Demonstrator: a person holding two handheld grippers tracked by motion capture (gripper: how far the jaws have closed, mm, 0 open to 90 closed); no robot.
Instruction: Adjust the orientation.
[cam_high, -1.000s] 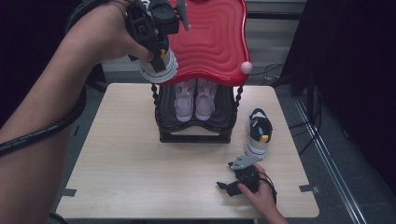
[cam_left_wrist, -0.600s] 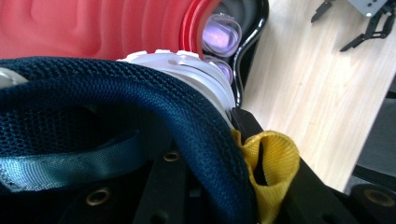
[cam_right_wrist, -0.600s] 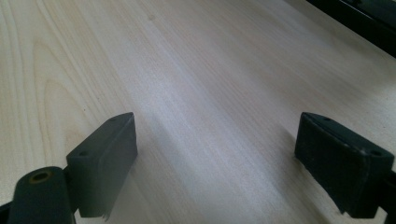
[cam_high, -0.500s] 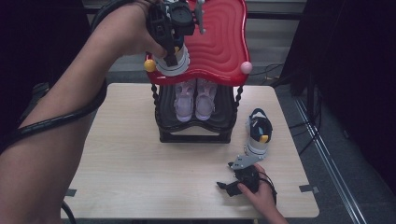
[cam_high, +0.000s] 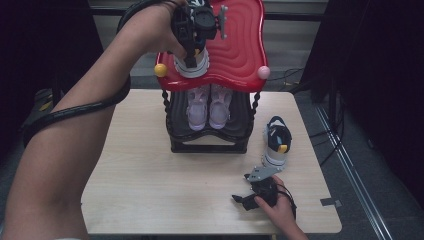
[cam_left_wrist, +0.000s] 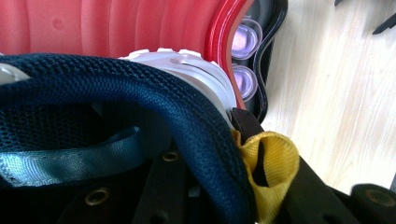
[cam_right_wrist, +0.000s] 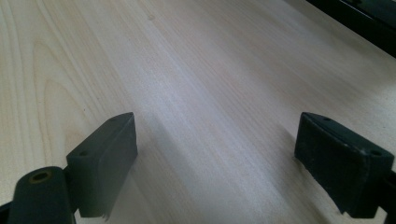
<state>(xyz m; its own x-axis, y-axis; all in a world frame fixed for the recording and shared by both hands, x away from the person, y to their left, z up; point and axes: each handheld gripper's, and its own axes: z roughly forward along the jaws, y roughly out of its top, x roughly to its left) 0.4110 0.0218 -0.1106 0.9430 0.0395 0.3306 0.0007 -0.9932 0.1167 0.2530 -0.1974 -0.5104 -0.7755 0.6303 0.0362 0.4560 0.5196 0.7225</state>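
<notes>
- Two grippers are at work; going left to right in the high view, the left gripper (cam_high: 192, 47) sits at the upper centre of the frame, over the red top shelf (cam_high: 240, 55) of the shoe rack (cam_high: 207, 145).
- Its jaws are clamped on a navy sneaker (cam_high: 191, 64), whose white sole hangs at the shelf's front left edge, just beside the yellow ball (cam_high: 160, 70) on the corner.
- In the left gripper view the navy mesh collar (cam_left_wrist: 140, 88) of that sneaker crosses the middle of the frame, pinched between the jaws, with a yellow heel loop (cam_left_wrist: 271, 163) at lower right and the white sole (cam_left_wrist: 196, 74) lying against the ribbed red shelf (cam_left_wrist: 116, 25) at the top.
- One pair of lilac sneakers (cam_high: 209, 105) stands on the black lower shelf, centre of the high view.
- A second navy sneaker (cam_high: 276, 142) with a yellow tab rests on the wooden table (cam_high: 140, 175), right of the rack.
- At lower right, the right gripper (cam_high: 250, 192) lies low on the table, near that sneaker's heel.
- In the right gripper view its fingers (cam_right_wrist: 105, 158) stand wide apart, with bare wood between them and nothing held.
</notes>
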